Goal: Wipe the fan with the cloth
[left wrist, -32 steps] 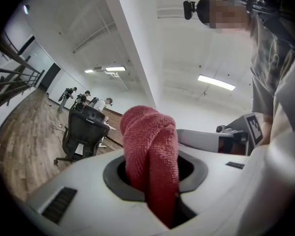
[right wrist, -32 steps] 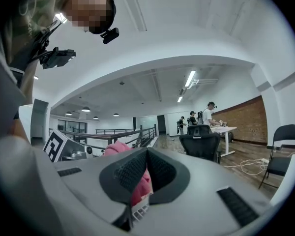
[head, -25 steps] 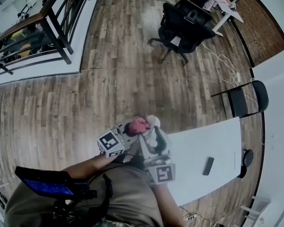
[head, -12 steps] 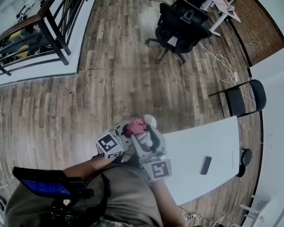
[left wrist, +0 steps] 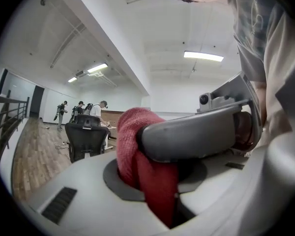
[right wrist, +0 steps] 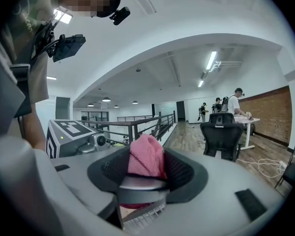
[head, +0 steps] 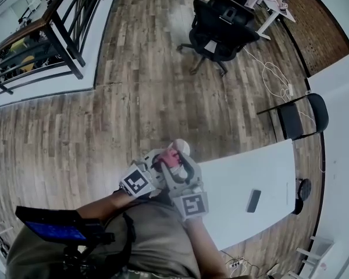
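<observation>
Wiping looks under way. The left gripper (left wrist: 153,178), its jaws just squeezed a touch tighter, clamps the bunched red knit cloth (left wrist: 136,144) and presses it against the fan (right wrist: 139,222). The right gripper (right wrist: 142,183) appears clenched on the fan, holding it up in the air, off the white table (head: 244,182). How much has been cleaned can't be judged. Only the fan's pale slatted grille shows; jaws and cloth hide the rest.

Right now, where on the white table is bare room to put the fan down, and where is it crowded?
The white table is bare from the edge beside the person up to the flat black device, and again past it toward the far end. Crowded: just off that near edge, where cloth and fan are held together.
</observation>
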Motion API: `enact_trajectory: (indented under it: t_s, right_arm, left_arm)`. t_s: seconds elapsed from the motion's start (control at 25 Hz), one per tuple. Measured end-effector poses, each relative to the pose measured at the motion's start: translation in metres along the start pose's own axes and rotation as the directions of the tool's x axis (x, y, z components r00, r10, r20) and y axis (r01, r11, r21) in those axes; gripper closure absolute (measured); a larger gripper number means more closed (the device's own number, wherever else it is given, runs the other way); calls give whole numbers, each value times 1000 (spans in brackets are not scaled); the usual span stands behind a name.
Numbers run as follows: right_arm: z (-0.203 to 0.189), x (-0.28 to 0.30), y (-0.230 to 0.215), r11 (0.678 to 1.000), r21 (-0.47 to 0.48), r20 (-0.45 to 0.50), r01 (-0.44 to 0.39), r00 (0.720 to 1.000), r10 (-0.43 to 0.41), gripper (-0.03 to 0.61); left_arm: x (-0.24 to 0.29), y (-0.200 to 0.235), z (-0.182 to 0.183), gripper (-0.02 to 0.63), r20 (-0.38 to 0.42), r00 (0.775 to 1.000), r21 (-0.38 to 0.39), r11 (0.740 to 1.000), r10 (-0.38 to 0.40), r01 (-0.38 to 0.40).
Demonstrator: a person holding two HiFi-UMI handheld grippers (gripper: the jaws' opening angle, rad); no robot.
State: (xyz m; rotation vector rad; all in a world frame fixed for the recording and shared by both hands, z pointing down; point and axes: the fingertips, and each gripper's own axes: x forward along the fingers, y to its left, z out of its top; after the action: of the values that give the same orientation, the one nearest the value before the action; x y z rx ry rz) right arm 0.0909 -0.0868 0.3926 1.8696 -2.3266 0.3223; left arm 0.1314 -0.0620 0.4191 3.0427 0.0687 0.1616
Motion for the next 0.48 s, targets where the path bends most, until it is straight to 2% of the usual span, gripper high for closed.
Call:
enact_trajectory:
  t_s: [0.04,0.12,0.24,0.28,0.32,0.4,0.48]
  right_arm:
    - [0,-1,-2,1000,-7,1,4,1000,-4,374]
    - [0,-2,-7,1000,-5,12,26,1000,-26,393]
    - [5,-10,-17,996,66,68,60,996,-64,448]
    - [8,-14,-22,993,89,94,75,992,-84,458]
    - [13,-20,-29,990,101,128,99,986,-112,466]
    - [27,-35,-49,979,105,215,175,957,-194,469]
    - [39,-53,-73,956,137,258,259,922,-287,472]
  left_arm:
    - [1,-1,0,518,2,1000,2,1000,-2,2]
    - [2,-1,-1,519,11,1000,-16,1000,-10,10]
    - [3,-2,0,497,33,999,-77,996,-34,37]
    - [3,-4,2,469,49,998,-98,994,-44,49]
    - [3,-6,6,432,70,996,-113,992,-55,63]
    - [0,-9,14,423,118,991,-138,987,-70,86]
    - [-6,-4,15,419,153,987,-166,983,-52,77]
